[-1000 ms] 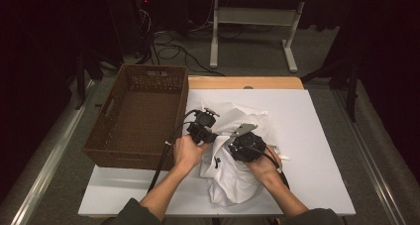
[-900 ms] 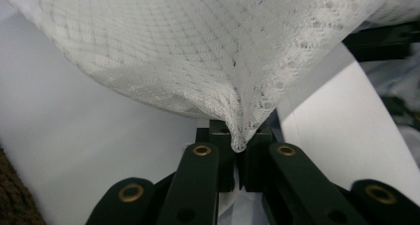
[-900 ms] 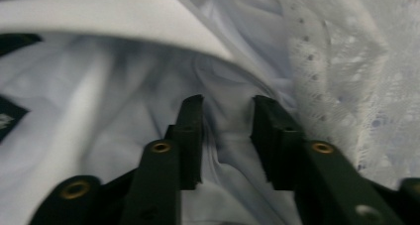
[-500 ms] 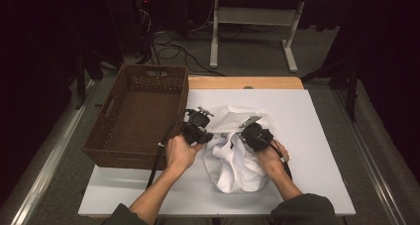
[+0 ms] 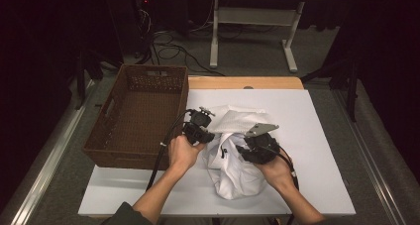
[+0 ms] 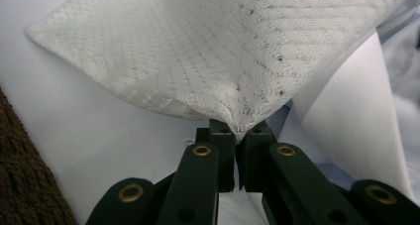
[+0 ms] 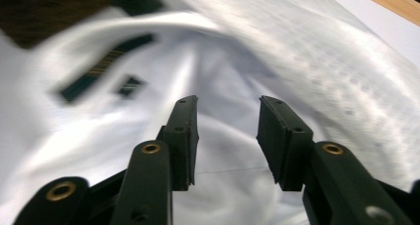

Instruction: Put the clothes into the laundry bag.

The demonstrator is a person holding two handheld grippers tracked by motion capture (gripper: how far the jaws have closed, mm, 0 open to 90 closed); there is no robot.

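Overhead light is falling on my white table (image 5: 317, 136); the room around it is sinking into black. White cloth (image 5: 233, 175) is glaring slightly. My left gripper view is staying sharp, mesh crisp. My right gripper view is smearing with motion blur, jaws in focus.

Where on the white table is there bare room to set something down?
The white table is bare right of the crumpled white cloth, along the far edge, and at the near-left corner under the brown woven basket. The middle, between basket and cloth, is crowded with both hands.
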